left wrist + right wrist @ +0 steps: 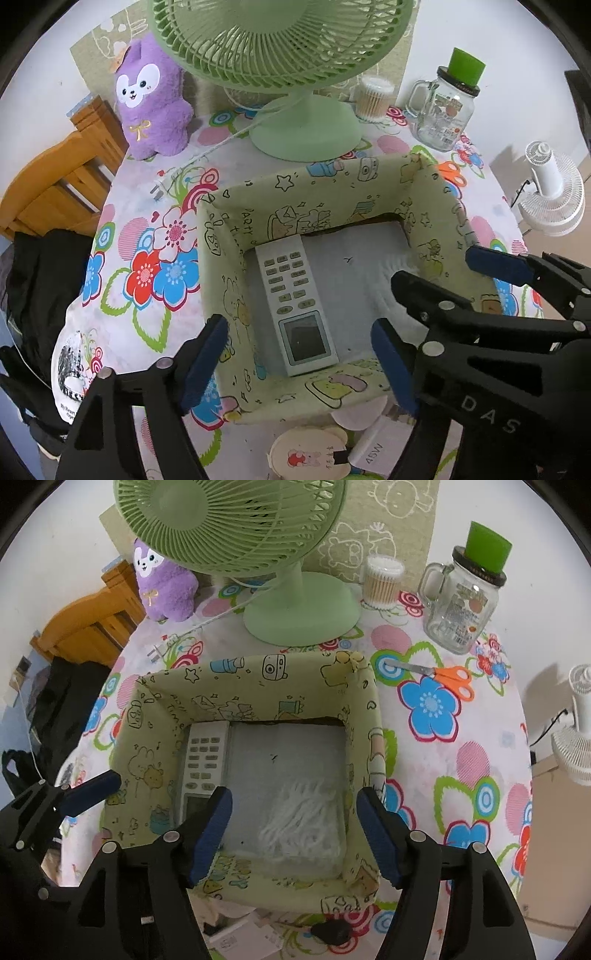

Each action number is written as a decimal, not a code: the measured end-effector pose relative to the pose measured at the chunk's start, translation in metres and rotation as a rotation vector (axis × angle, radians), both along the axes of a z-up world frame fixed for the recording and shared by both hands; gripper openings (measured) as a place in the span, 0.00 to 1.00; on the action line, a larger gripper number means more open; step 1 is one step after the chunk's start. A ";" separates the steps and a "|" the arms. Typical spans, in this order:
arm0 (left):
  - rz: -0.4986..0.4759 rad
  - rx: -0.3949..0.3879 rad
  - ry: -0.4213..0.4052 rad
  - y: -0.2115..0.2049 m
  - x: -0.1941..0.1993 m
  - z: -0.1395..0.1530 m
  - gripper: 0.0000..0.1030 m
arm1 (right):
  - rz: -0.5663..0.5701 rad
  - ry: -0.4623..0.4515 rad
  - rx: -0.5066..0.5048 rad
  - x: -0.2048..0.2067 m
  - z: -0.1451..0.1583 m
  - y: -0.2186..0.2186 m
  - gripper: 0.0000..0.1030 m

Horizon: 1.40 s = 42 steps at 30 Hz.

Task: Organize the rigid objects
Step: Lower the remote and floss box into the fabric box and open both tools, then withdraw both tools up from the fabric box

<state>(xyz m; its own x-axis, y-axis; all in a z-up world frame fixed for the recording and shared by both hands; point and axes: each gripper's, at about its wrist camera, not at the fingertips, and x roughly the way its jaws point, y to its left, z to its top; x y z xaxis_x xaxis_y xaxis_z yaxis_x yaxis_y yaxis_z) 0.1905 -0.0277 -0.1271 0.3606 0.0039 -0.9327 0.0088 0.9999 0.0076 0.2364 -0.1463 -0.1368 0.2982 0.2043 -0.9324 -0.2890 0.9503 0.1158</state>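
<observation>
Currently, near to far:
left tongs (299,363): jaws apart, nothing between the pads, hovering over the box's near wall.
right tongs (295,834): jaws apart, empty, above the box's near edge.
remote control (295,308): lying flat, face up, inside the box along its left wall, touching neither tongs.
fabric box (432,206): sits on the floral tabletop (480,760), white lining on its floor.
scissors (439,675): on the tabletop, just right of the box.
far row: green fan (295,602), purple plush (155,96), glass jar (465,602).
</observation>
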 end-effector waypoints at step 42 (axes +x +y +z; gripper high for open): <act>-0.039 -0.023 -0.098 0.019 -0.087 0.055 0.93 | -0.014 -0.138 0.025 -0.098 0.072 0.002 0.86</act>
